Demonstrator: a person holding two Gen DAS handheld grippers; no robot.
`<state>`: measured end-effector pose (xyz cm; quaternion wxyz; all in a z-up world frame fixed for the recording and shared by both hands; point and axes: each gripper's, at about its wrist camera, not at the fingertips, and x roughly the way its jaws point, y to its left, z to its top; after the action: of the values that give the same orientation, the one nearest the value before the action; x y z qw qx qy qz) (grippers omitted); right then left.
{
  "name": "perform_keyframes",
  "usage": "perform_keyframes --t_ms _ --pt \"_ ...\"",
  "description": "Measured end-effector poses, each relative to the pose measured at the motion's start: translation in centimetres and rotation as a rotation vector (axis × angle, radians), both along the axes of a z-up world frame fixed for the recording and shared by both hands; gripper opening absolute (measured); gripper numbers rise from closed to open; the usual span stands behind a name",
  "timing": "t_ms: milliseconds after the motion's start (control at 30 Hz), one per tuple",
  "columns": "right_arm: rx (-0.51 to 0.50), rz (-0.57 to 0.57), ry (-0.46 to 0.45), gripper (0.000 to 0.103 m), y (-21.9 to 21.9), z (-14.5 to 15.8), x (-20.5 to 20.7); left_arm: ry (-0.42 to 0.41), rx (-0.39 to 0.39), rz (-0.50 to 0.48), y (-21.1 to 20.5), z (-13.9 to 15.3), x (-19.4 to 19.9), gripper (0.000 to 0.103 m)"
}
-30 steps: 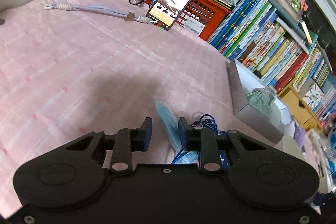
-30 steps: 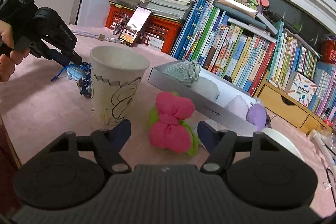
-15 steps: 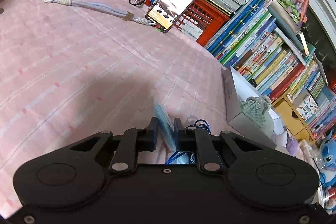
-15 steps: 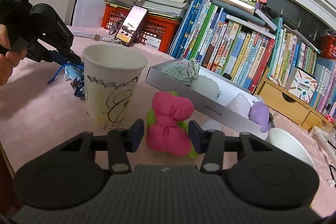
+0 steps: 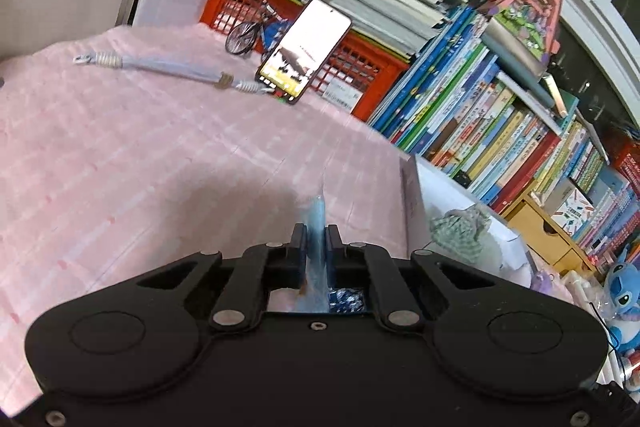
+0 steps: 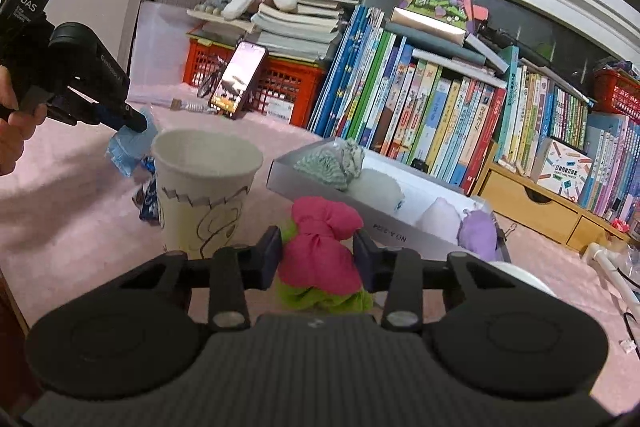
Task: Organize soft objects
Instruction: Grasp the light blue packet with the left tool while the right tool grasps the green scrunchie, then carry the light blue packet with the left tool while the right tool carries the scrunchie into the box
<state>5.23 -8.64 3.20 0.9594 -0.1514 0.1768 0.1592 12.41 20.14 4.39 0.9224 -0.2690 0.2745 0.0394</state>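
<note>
My left gripper (image 5: 316,235) is shut on a light blue soft pouch (image 5: 316,223) and holds it above the pink cloth; the right wrist view shows that gripper (image 6: 138,125) with the pouch (image 6: 130,147) hanging beside the paper cup (image 6: 204,191). My right gripper (image 6: 318,247) is shut on a pink and green cloth bundle (image 6: 320,247). A grey shallow box (image 6: 376,223) behind it holds a green checked bundle (image 6: 332,163), white and lilac soft pieces.
A blue patterned item (image 6: 148,199) lies left of the cup. A phone (image 5: 304,51) leans on a red crate (image 5: 360,63). A cord (image 5: 168,69) lies on the pink cloth (image 5: 120,155). Books (image 6: 440,115) line the back. A white bowl (image 6: 532,279) sits at right.
My left gripper closed on the blue pouch and lifted it off the cloth. My right gripper closed around the pink and green bundle.
</note>
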Motion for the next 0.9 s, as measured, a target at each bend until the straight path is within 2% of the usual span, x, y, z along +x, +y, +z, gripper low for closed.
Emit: perform_keyframes --t_ms 233,267,300,333,500,567,600,767,833,900 --pt "0.029 -0.004 -0.028 0.039 -0.6 1.4 -0.3 -0.024 0.031 -0.024 -0.7 1.4 -0.2 0.008" --pt "0.034 -0.007 -0.032 0.034 -0.7 1.6 -0.3 -0.029 0.036 -0.029 -0.8 1.7 -0.2 0.008" --pt "0.034 -0.013 -0.037 0.021 -0.8 1.8 -0.3 -0.037 0.043 -0.040 -0.9 2.1 -0.2 0.008" --pt "0.036 -0.019 -0.041 0.018 -0.9 2.0 -0.3 -0.042 0.047 -0.047 -1.1 2.4 -0.2 0.008" --pt "0.056 -0.022 -0.029 0.019 -1.3 2.4 -0.1 -0.063 0.061 -0.074 -1.9 3.3 -0.6 0.008" --pt "0.062 -0.017 -0.010 0.021 -1.4 2.1 -0.2 -0.059 0.065 -0.080 -2.1 3.3 -0.8 0.008" --pt "0.060 -0.013 0.000 0.028 -1.4 1.8 -0.3 -0.054 0.064 -0.084 -2.1 3.3 -0.9 0.008" --pt "0.021 -0.023 0.025 0.048 -1.4 0.6 -0.7 -0.050 0.085 -0.095 -2.3 3.3 -1.0 0.008" --pt "-0.004 -0.034 0.021 0.065 -1.3 0.3 -0.6 -0.055 0.092 -0.098 -2.5 3.5 -1.0 0.008" --pt "-0.021 -0.043 0.023 0.067 -1.2 0.0 -0.5 -0.060 0.101 -0.102 -2.7 3.6 -1.0 0.008"
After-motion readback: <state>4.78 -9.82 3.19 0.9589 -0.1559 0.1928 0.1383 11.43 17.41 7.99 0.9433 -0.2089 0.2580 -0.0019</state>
